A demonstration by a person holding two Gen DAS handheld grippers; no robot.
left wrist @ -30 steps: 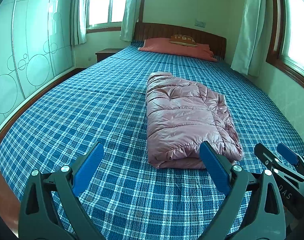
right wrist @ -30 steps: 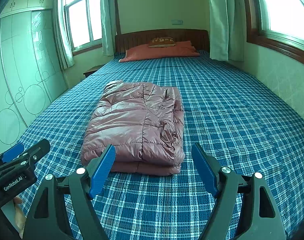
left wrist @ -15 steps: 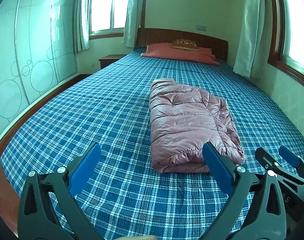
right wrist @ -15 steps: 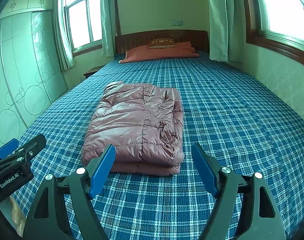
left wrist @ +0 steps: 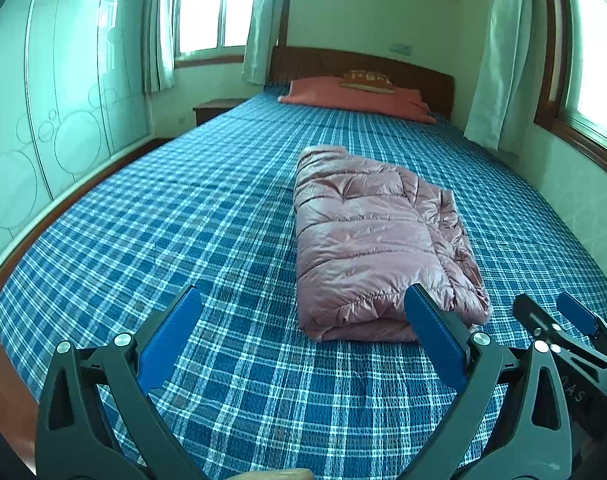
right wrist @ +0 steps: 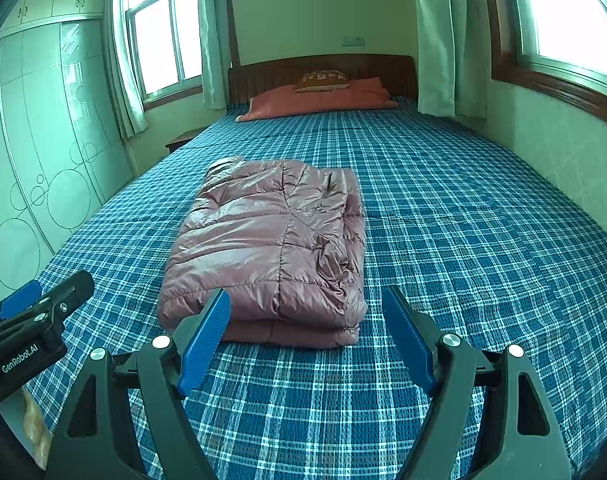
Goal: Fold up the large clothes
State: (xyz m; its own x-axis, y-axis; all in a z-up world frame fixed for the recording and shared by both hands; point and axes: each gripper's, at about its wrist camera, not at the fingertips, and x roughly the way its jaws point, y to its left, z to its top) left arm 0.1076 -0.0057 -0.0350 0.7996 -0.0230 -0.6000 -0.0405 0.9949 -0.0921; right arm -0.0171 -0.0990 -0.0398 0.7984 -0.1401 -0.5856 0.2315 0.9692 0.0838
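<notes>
A pink puffer jacket (left wrist: 367,236) lies folded into a thick rectangle on the blue plaid bed (left wrist: 183,220); it also shows in the right wrist view (right wrist: 271,248). My left gripper (left wrist: 301,296) is open and empty, held above the bed's near end, just short of the jacket's near left corner. My right gripper (right wrist: 305,300) is open and empty, just short of the jacket's near edge. The right gripper shows at the right edge of the left wrist view (left wrist: 551,316). The left gripper shows at the left edge of the right wrist view (right wrist: 49,288).
A red pillow (left wrist: 355,98) with a small brown cushion (left wrist: 367,80) lies against the wooden headboard (right wrist: 323,70). A glass wardrobe (left wrist: 43,120) stands left, a nightstand (left wrist: 215,108) beside it. Curtained windows (right wrist: 563,12) and a wall run along the right.
Both grippers have drawn back and risen a little from the folded jacket; the left view now shows more of the room. Jaws stay open. The jacket has not moved.
</notes>
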